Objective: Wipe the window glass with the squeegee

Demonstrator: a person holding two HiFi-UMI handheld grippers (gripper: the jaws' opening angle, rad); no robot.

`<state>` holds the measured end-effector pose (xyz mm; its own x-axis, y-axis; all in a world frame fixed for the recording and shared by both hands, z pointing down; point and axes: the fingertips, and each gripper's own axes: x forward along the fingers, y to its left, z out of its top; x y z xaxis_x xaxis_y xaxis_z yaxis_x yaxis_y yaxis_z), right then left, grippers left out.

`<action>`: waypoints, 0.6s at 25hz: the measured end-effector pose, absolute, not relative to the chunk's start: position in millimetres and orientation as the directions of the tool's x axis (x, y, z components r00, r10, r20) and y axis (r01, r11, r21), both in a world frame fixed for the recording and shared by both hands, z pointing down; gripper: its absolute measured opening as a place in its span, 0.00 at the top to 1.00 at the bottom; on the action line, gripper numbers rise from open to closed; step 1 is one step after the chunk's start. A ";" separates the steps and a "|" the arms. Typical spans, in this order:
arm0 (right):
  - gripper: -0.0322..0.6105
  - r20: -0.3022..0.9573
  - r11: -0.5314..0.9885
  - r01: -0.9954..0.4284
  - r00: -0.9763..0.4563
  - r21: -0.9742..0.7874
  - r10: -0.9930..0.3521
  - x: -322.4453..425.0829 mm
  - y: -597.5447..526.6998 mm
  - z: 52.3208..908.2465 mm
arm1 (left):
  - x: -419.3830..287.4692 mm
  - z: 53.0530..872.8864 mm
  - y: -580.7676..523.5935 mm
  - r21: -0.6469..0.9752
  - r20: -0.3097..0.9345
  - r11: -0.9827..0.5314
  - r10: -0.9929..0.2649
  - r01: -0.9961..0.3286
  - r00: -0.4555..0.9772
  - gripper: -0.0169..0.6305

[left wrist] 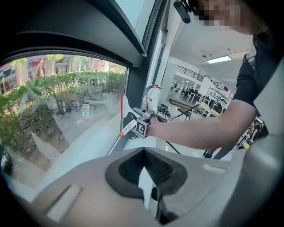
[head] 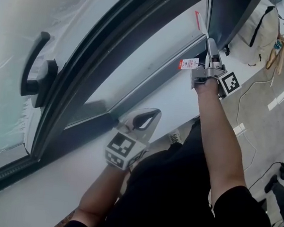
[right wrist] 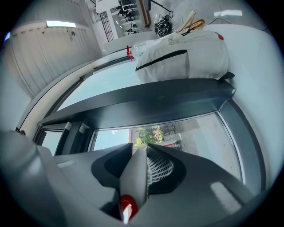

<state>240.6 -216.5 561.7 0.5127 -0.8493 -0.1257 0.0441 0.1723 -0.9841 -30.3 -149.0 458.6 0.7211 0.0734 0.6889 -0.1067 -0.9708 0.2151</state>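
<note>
My right claw [head: 209,51], in the upper right of the head view, is clamped on the squeegee [head: 201,22]. Its red-edged end stands up by the glass [head: 148,55], next to the dark frame [head: 114,37], and a red-and-white tag [head: 188,64] hangs from it. My left claw [head: 149,117], at lower centre, has its jaws together on nothing, over the white sill [head: 173,103] just beside the frame's corner. A black handle [head: 35,69] sits at the far left.

Smooth clear window glass [head: 148,55], matt dark frame [head: 104,36], smooth white sill [head: 184,100], cloth bag [head: 259,34]
</note>
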 end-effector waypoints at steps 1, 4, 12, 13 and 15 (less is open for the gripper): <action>0.75 -0.128 0.175 0.046 0.510 -0.983 -0.850 234.9 -216.5 561.2 | -34.7 458.7 -148.7 0.215 0.689 -0.971 0.071 -0.109 0.721 0.97; 0.75 -0.132 0.181 0.049 0.503 -0.982 -0.854 217.0 -215.9 559.8 | -48.6 458.7 -147.8 0.214 0.689 -0.970 0.067 -0.114 0.722 0.97; 0.75 -0.135 0.184 0.065 0.456 -0.981 -0.880 156.0 -220.8 558.6 | -88.7 463.1 -141.3 0.224 0.691 -0.966 0.067 -0.126 0.719 0.97; 0.75 -0.135 0.184 0.068 0.451 -0.981 -0.882 148.2 -220.8 558.7 | -93.7 464.3 -140.6 0.228 0.692 -0.965 0.068 -0.128 0.719 0.97; 0.75 -0.134 0.183 0.072 0.442 -0.980 -0.887 132.4 -221.0 559.0 | -103.7 465.6 -139.9 0.232 0.691 -0.964 0.068 -0.132 0.720 0.97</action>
